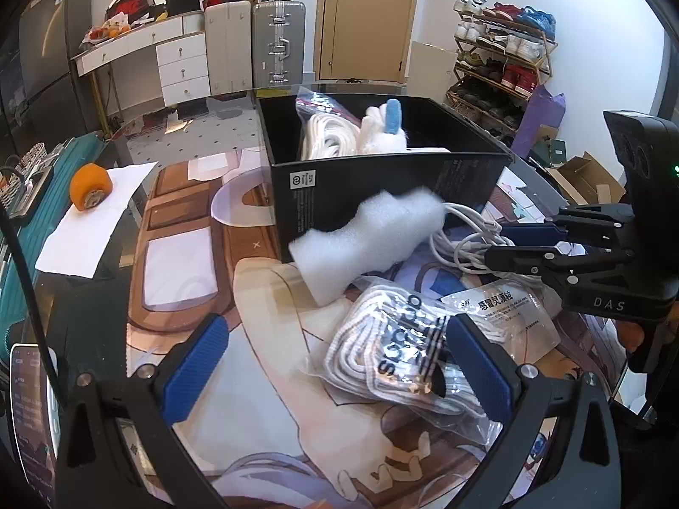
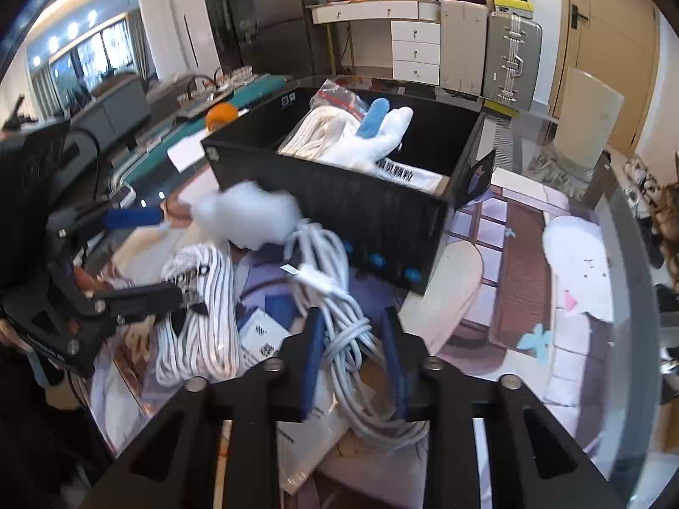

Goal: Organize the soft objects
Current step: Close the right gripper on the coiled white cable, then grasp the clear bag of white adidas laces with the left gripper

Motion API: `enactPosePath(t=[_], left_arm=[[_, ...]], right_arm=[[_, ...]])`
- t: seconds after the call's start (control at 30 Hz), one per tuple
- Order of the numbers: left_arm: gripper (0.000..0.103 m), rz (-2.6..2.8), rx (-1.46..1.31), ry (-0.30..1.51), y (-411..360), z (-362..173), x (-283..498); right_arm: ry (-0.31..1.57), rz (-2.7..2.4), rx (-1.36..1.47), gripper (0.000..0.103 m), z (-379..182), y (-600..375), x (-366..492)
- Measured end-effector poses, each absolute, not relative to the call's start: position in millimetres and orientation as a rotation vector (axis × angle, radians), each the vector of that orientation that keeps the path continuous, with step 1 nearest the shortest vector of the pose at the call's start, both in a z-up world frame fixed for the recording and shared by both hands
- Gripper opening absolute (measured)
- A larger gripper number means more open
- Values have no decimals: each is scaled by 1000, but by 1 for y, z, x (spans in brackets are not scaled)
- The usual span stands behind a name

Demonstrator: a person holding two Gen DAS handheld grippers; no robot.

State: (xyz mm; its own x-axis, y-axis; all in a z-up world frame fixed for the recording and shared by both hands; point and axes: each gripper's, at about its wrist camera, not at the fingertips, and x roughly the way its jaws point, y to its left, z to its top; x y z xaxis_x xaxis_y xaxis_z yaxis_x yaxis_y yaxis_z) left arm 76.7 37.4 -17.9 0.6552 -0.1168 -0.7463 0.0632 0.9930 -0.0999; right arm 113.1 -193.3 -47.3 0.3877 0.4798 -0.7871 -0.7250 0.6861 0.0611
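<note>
A black box (image 1: pixel 382 195) (image 2: pixel 339 208) holds a bag of white cord, a white and blue plush toy (image 1: pixel 384 127) (image 2: pixel 377 135) and a white packet. A white foam piece (image 1: pixel 365 237) (image 2: pixel 250 216), blurred, hangs in front of the box. My left gripper (image 1: pixel 335 364) (image 2: pixel 140 254) is open over a clear bag of white laces (image 1: pixel 394 360) (image 2: pixel 199 309). My right gripper (image 2: pixel 354 356) (image 1: pixel 494 239) is closed around a white cable bundle (image 2: pixel 339 305) (image 1: pixel 462 241).
An orange roll (image 1: pixel 90 186) lies on white paper at the left. A white medicine sachet (image 1: pixel 505 318) lies beside the laces bag. A printed mat (image 2: pixel 530 288) covers the table. Suitcases, a desk and a shoe rack (image 1: pixel 500 55) stand behind.
</note>
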Motion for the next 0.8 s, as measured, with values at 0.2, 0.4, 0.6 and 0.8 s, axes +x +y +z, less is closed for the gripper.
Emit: enactPosePath(t=[0.2, 0.4, 0.6, 0.8], left_arm=[[103, -108, -64, 845, 33, -16, 75], [103, -111, -60, 849, 33, -16, 74], [103, -123, -72, 857, 34, -15, 74], [103, -184, -77, 861, 32, -14, 71]], right_arm=[[888, 821, -345, 23, -47, -192, 112], [910, 893, -387, 32, -56, -178, 121], [851, 926, -413, 25, -53, -176, 110], [792, 931, -393, 25, -30, -188, 93]])
